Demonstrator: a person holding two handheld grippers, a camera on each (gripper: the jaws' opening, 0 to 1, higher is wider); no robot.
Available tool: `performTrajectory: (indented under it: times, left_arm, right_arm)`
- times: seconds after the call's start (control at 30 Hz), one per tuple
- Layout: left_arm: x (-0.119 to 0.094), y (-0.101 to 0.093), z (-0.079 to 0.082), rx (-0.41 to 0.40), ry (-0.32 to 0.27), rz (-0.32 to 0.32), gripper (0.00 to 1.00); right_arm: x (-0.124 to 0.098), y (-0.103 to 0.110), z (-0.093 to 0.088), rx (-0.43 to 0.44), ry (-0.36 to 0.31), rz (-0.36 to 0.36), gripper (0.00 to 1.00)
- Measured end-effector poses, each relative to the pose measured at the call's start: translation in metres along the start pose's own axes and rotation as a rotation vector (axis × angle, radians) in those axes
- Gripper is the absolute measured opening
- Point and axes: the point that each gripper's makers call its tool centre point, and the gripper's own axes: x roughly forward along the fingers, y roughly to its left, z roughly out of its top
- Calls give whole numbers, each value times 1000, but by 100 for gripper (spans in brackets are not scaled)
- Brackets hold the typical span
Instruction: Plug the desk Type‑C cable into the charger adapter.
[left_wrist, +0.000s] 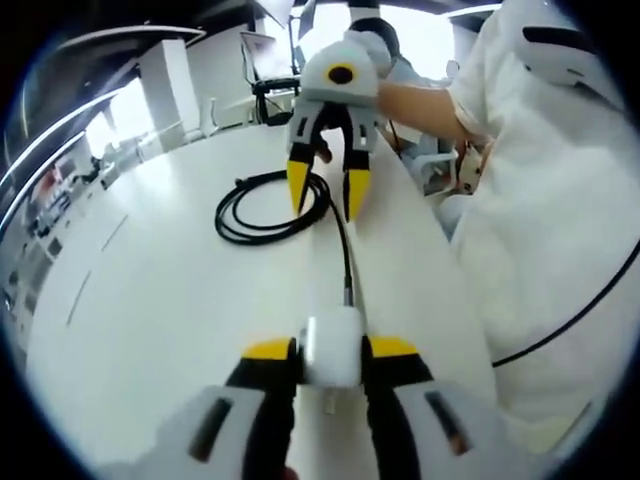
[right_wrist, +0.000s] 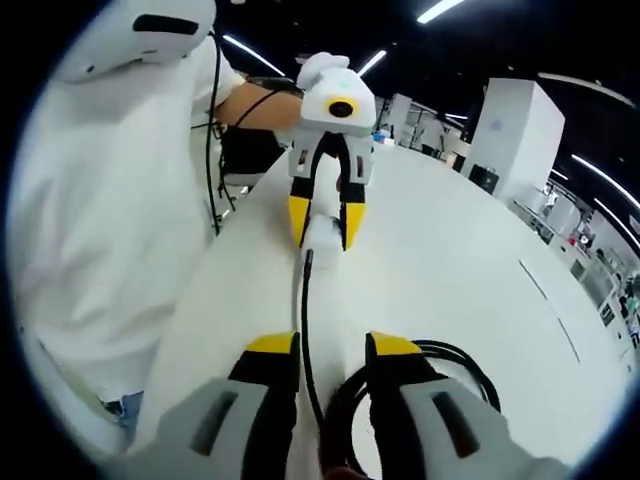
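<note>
Left gripper view: our left gripper (left_wrist: 332, 350) clamps the charger adapter (left_wrist: 333, 345), Type-C cable (left_wrist: 343, 250) seemingly seated; right gripper (left_wrist: 328, 192) open, so we'd hold steady.

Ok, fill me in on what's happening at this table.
A person in white is working two handheld grippers over a white table. The left gripper is shut on a white charger adapter, with a black cable plugged into its front. The cable runs to a coil farther along the table. The right gripper hangs over the cable near the coil, its jaws open with the cable running between them.
</note>
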Motion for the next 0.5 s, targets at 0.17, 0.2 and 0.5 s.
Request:
performTrajectory:
  times: [0.17,0.2,0.5]
  left_arm:
    - [1,-1,1,5,3,-3,24]
    - [1,-1,1,6,4,-3,24]
    - [0,-2,0,14,12,-4,23]
  right_arm:
    - [-7,-3,-10,16,19,-15,25]
    - [-8,-4,-12,20,22,-17,25]
    - [-10,-4,-14,26,22,-21,25]
